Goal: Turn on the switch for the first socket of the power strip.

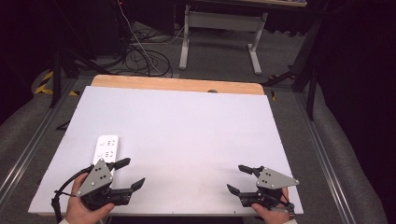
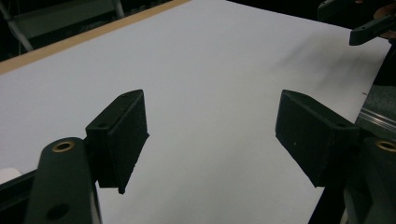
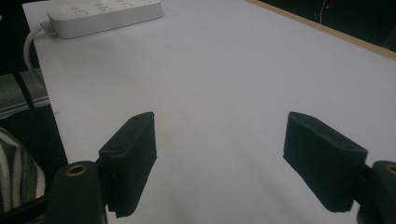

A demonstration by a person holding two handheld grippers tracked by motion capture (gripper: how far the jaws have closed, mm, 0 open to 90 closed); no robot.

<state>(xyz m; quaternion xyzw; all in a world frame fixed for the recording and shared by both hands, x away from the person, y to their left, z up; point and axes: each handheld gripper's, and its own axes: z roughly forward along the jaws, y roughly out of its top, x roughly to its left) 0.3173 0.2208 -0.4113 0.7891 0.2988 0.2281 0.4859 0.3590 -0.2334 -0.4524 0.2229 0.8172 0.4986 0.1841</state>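
The white power strip (image 1: 106, 149) lies flat near the left edge of the white tabletop (image 1: 187, 135), its cord end toward the person. The left tool (image 1: 130, 174) hovers just beside the strip's near end, jaws wide apart with nothing between them. The right tool (image 1: 239, 178) sits well apart at the near right corner, jaws likewise spread and empty. By the look of it nothing is grasped yet; approach, grip and any moving of the strip remain.

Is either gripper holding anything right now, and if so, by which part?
Nothing is held. The left gripper and the right gripper both stand open over the bare table. The power strip lies just beyond the left gripper, not between its jaws.
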